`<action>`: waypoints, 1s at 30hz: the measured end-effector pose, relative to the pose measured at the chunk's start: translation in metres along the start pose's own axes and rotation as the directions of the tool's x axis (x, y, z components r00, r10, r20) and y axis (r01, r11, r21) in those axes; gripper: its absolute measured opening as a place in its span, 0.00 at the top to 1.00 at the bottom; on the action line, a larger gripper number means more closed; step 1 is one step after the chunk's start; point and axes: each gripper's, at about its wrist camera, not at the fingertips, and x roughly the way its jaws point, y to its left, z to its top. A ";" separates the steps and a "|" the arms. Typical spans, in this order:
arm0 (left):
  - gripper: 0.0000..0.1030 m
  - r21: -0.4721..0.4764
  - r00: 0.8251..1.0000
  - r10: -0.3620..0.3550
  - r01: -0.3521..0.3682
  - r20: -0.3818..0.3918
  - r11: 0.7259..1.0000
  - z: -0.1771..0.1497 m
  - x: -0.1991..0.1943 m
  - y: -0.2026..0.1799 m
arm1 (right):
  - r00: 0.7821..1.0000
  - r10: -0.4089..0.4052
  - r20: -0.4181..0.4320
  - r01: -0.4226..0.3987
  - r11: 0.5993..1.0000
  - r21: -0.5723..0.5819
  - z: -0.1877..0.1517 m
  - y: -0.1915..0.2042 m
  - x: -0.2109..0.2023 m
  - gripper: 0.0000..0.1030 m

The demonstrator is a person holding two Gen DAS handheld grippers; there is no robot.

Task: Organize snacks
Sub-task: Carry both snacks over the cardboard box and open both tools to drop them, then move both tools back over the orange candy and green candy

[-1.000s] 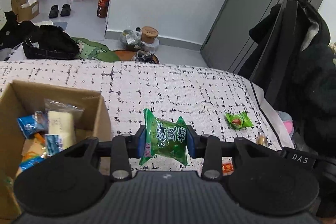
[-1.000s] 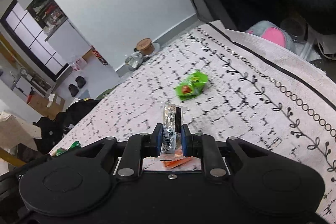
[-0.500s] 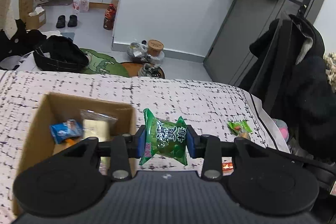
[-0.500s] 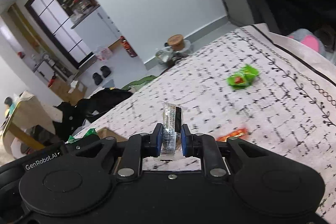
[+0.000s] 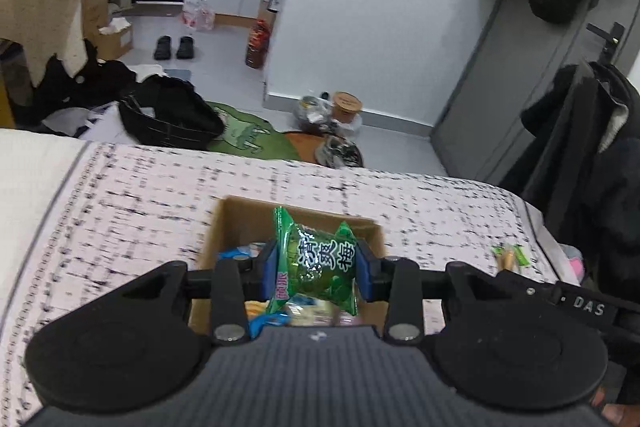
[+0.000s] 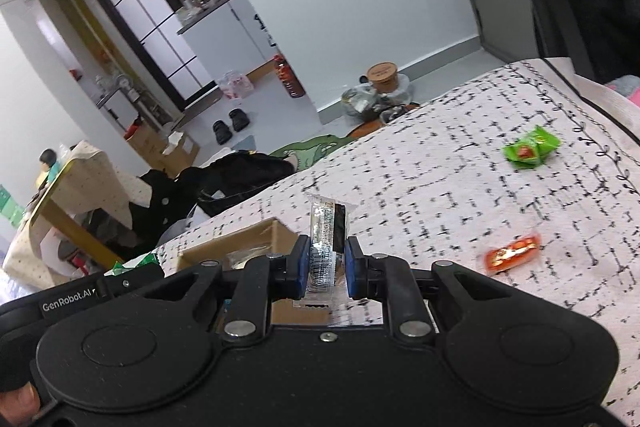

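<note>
My left gripper (image 5: pixel 317 267) is shut on a green snack packet (image 5: pixel 316 261) with white lettering, held above the open cardboard box (image 5: pixel 244 217), which holds several wrapped snacks. My right gripper (image 6: pixel 327 265) is shut on a small clear wrapped snack (image 6: pixel 326 235) with a black band, just right of the same cardboard box (image 6: pixel 240 243). On the patterned bedspread (image 6: pixel 440 187) lie a green candy packet (image 6: pixel 530 149) and a red-orange candy (image 6: pixel 512 253). In the left wrist view the green candy packet (image 5: pixel 510 254) lies at the right, near the bed's edge.
The bedspread's far edge (image 5: pixel 280 163) drops to a floor with a black bag (image 5: pixel 172 117), a green mat (image 5: pixel 248 135) and jars (image 5: pixel 344 105). Dark coats (image 5: pixel 600 155) hang at the right. The other gripper's body (image 6: pixel 68 301) shows at the lower left in the right wrist view.
Both grippers have moved left and risen with their snacks. The box has slid from the left of the left wrist view to under the green packet, and has come into the right wrist view.
</note>
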 end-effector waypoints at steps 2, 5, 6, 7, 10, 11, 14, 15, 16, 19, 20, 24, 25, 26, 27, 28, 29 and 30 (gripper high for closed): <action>0.64 -0.012 1.000 0.005 -0.005 0.002 1.000 0.002 -0.002 0.009 | 1.000 0.008 -0.004 -0.008 1.000 -0.010 -0.002 0.007 0.001 0.83; 0.63 -0.023 1.000 0.006 -0.006 0.002 1.000 0.003 -0.004 0.020 | 1.000 0.018 -0.010 -0.018 1.000 -0.026 -0.004 0.017 0.004 0.83; 0.63 -0.025 1.000 0.003 -0.003 0.001 1.000 0.003 -0.004 0.023 | 1.000 0.020 -0.012 -0.021 0.999 -0.031 -0.005 0.020 0.005 0.83; 0.63 -0.024 1.000 0.005 -0.005 0.001 1.000 0.003 -0.004 0.025 | 1.000 0.024 -0.015 -0.024 0.999 -0.036 -0.006 0.024 0.006 0.83; 0.63 -0.029 1.000 0.011 -0.011 0.002 1.000 0.001 -0.002 0.031 | 0.999 0.030 -0.023 -0.032 0.998 -0.049 -0.009 0.032 0.009 0.83; 0.62 -0.036 1.000 0.011 -0.011 -0.001 0.999 0.000 0.000 0.034 | 0.999 0.033 -0.026 -0.035 0.998 -0.053 -0.010 0.034 0.010 0.83; 0.58 -0.047 1.000 0.005 -0.005 0.001 0.999 -0.002 0.004 0.039 | 0.998 0.045 -0.038 -0.047 0.997 -0.063 -0.013 0.041 0.014 0.83; 0.57 -0.052 1.000 0.010 -0.010 0.002 0.999 -0.003 0.005 0.041 | 0.998 0.050 -0.045 -0.053 0.996 -0.066 -0.015 0.044 0.016 0.82; 0.56 -0.060 1.000 0.016 -0.016 0.001 0.998 -0.004 0.007 0.044 | 0.997 0.053 -0.049 -0.057 0.996 -0.071 -0.016 0.046 0.016 0.82; 0.50 -0.081 1.000 0.018 -0.017 0.003 0.997 -0.007 0.006 0.051 | 0.996 0.062 -0.060 -0.067 0.995 -0.080 -0.020 0.051 0.017 0.82; 0.49 -0.084 1.000 0.016 -0.016 0.003 0.996 -0.008 0.006 0.054 | 0.996 0.064 -0.065 -0.069 0.994 -0.081 -0.021 0.052 0.018 0.82; 0.48 -0.091 1.000 0.023 -0.023 -0.001 0.996 -0.011 0.003 0.059 | 0.993 0.077 -0.087 -0.085 0.993 -0.085 -0.026 0.056 0.019 0.82; 0.47 -0.093 1.000 0.022 -0.022 -0.001 0.995 -0.012 0.002 0.059 | 0.992 0.084 -0.093 -0.092 0.992 -0.091 -0.027 0.057 0.019 0.80; 0.47 -0.095 1.000 0.023 -0.023 -0.001 0.995 -0.013 0.000 0.060 | 0.991 0.087 -0.098 -0.096 0.991 -0.096 -0.028 0.058 0.018 0.78; 0.46 -0.096 1.000 0.024 -0.024 -0.002 0.995 -0.014 -0.001 0.061 | 0.992 0.083 -0.098 -0.092 0.991 -0.097 -0.029 0.060 0.018 0.78; 0.46 -0.096 1.000 0.023 -0.023 -0.003 0.995 -0.015 -0.001 0.062 | 0.992 0.079 -0.099 -0.088 0.992 -0.095 -0.029 0.059 0.017 0.72; 0.46 -0.097 1.000 0.022 -0.022 -0.004 0.995 -0.016 -0.002 0.063 | 0.992 0.077 -0.099 -0.086 0.992 -0.089 -0.029 0.057 0.017 0.70; 0.45 -0.096 1.000 0.022 -0.022 -0.006 0.995 -0.017 -0.003 0.063 | 0.993 0.072 -0.095 -0.081 0.993 -0.084 -0.028 0.055 0.015 0.68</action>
